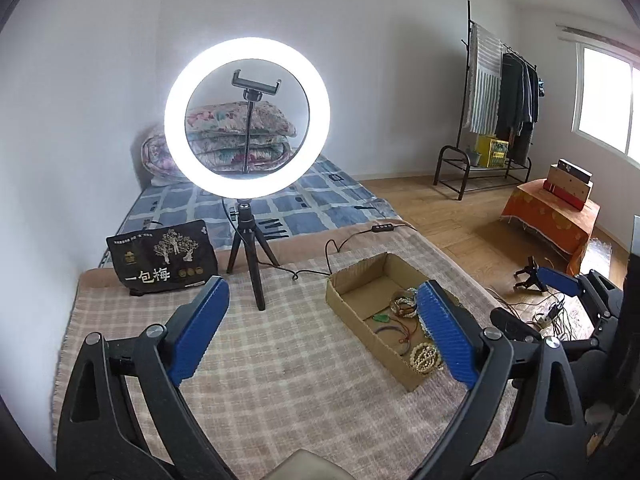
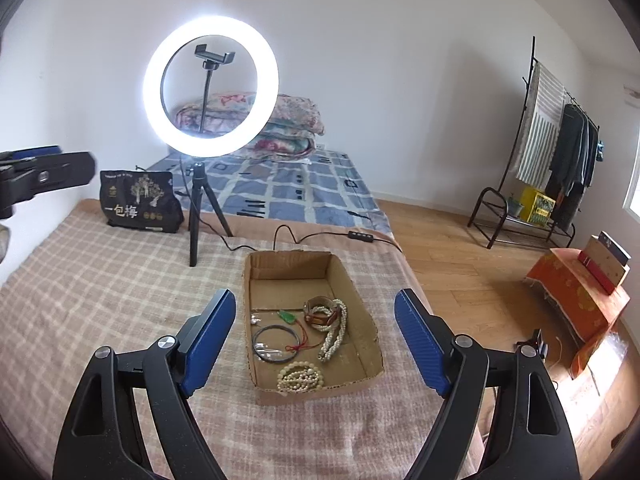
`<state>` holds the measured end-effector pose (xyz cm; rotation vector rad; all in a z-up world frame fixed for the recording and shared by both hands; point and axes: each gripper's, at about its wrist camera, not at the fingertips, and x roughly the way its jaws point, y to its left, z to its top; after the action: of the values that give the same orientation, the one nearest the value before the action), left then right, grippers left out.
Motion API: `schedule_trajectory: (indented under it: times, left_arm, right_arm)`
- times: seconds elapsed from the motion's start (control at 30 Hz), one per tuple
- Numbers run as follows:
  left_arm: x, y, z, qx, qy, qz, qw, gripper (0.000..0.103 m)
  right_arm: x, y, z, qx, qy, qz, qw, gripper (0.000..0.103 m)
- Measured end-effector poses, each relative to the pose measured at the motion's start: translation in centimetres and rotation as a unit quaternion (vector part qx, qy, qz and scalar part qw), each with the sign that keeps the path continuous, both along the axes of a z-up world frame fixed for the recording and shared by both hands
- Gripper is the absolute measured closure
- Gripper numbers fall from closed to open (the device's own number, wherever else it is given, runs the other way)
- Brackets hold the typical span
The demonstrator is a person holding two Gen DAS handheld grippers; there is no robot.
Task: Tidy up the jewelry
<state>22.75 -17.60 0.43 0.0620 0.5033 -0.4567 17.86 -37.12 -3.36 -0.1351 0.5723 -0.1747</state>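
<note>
An open cardboard box point(image 2: 256, 280) point(image 1: 340, 292) lies on a checked blanket. Inside it lie a coiled pearl bracelet point(image 2: 300, 378) point(image 1: 426, 356), a twisted pearl strand point(image 2: 334, 332), a brown band point(image 2: 320, 318), a dark bangle point(image 2: 276, 344), a green pendant point(image 2: 286, 316) point(image 1: 384, 319) on red cord, and a small clear bag point(image 2: 256, 318). My right gripper point(image 2: 316, 340) hovers above the box, open and empty. My left gripper point(image 1: 322, 324) is open and empty above the blanket, its right finger in front of the box. In the right wrist view the left gripper's fingers point(image 2: 52, 176) show at the left edge.
A lit ring light point(image 2: 210, 88) on a small tripod point(image 2: 196, 220) stands behind the box, its cable point(image 2: 304, 236) trailing right. A black printed bag point(image 2: 140, 202) rests at the back left. The blanket's edge drops to a wooden floor point(image 2: 460, 264) on the right.
</note>
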Motion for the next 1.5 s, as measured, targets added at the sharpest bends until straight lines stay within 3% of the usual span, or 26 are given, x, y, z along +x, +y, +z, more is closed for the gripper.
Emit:
schedule_trajectory:
  times: [0.23,0.43,0.57,0.97,1.5]
  left_arm:
    - [-3.9,1.5,0.6,0.011,0.0,-0.008,0.9999,0.005]
    - [-7.5,1.5,0.8,0.029,-0.03,-0.014,0.999,0.0]
    - [-8.9,1.7,0.8,0.022,-0.033,-0.019,0.999,0.0]
    - [-9.6,1.2,-0.9,0.028,-0.004,-0.023,0.9993,0.0]
    - [-9.5,1.2,-1.1,0.03,-0.006,-0.024,0.9992,0.0]
  right_arm:
    - [-2.4,1.3,1.6,-0.004,-0.025,-0.009,1.0,0.021]
    - [-3.8,1.7,2.5,0.006,-0.045,-0.014,0.999,0.021]
    - [-4.4,1.4,2.7,0.009,-0.056,-0.023,0.998,0.021]
    - [-4.0,-0.8,0.4,0.037,-0.048,-0.06,0.996,0.021]
    - [-3.4,-0.2,0.1,0.034,-0.047,-0.057,0.997,0.021]
